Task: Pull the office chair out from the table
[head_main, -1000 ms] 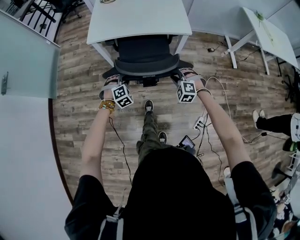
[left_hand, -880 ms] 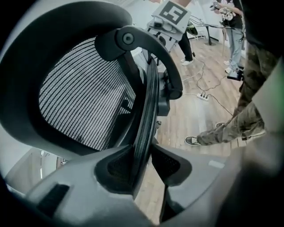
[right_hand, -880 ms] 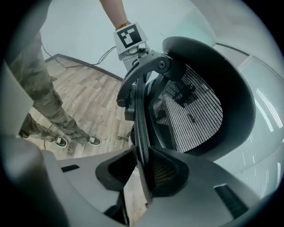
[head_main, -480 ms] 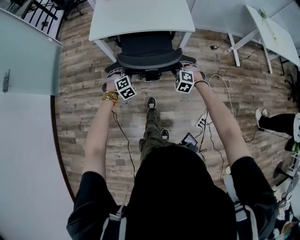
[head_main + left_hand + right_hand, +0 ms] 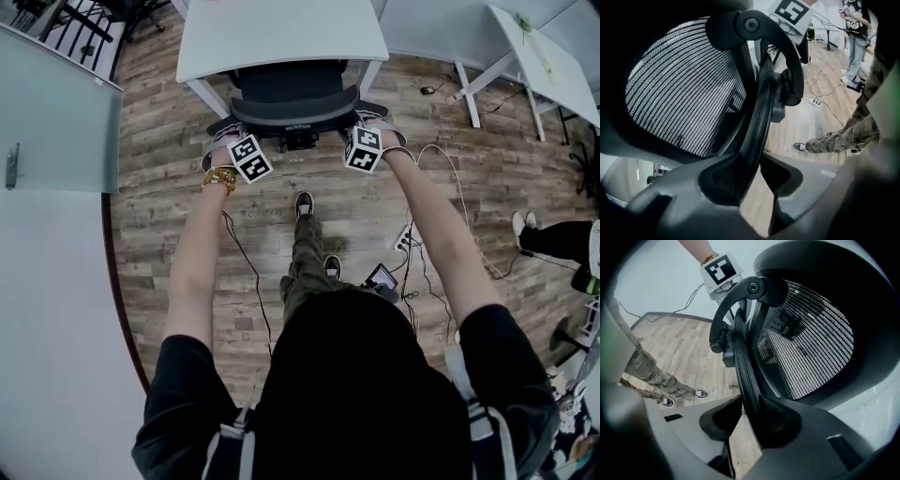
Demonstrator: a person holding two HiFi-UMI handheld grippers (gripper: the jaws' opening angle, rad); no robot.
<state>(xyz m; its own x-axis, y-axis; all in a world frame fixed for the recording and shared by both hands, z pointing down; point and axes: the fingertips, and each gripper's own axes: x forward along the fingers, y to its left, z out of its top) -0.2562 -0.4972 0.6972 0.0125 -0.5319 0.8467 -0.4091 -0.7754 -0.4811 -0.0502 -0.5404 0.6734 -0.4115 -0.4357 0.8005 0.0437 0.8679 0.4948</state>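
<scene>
Office chair (image 5: 295, 94) tucked partway under the counter (image 5: 281, 33); the person's shoes (image 5: 298, 204) stand on the floor (image 5: 169, 234) behind it (a power strip (image 5: 405, 239) lies to their right).

The left hand-held gripper (image 5: 751, 164) has its grey jaws apart around the dark rim (image 5: 761, 108) of the chair (image 5: 684, 89). The rim lies against the left jaw, and a strip of floor shows between it and the right one. Beyond, on the wood floor (image 5: 806, 124), are a leg (image 5: 843, 136) in camouflage trousers, a dark shoe (image 5: 800, 147) and a white power strip (image 5: 815, 101).
</scene>
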